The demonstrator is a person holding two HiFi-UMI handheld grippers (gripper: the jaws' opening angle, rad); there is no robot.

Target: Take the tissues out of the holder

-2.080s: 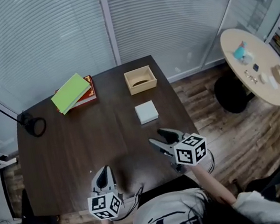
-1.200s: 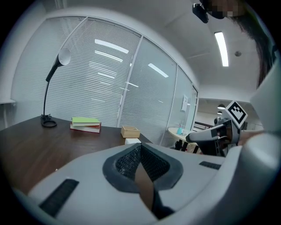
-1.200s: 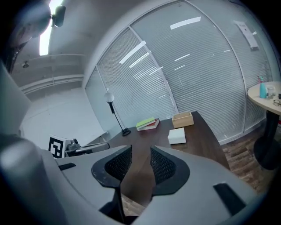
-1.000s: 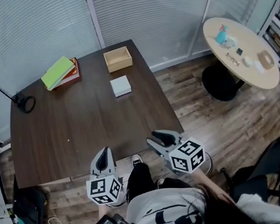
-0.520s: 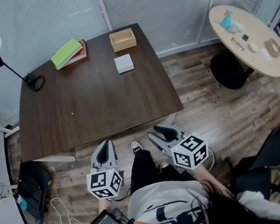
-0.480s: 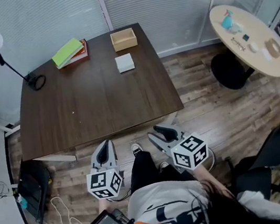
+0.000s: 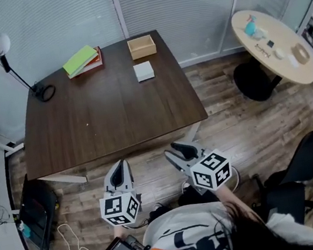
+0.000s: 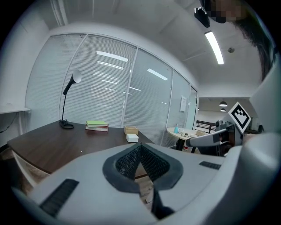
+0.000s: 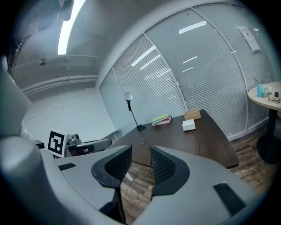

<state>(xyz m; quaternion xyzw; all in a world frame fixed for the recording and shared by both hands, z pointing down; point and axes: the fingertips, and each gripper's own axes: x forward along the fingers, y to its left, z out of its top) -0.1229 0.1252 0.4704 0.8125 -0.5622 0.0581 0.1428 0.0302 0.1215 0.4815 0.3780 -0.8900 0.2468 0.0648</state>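
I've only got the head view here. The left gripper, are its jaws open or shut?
Observer: Shut. In the left gripper view the left gripper has its pads meeting at the tips, with nothing between them.
Operator: And the right one?
Observer: In the right gripper view the right gripper has its jaws apart with a clear gap. Only the floor shows through it.
Operator: Does the left gripper's camera have the holder in sight?
Observer: Yes. Past its jaws the wooden holder shows at the far end of the table, with the white tissue pack in front of it.
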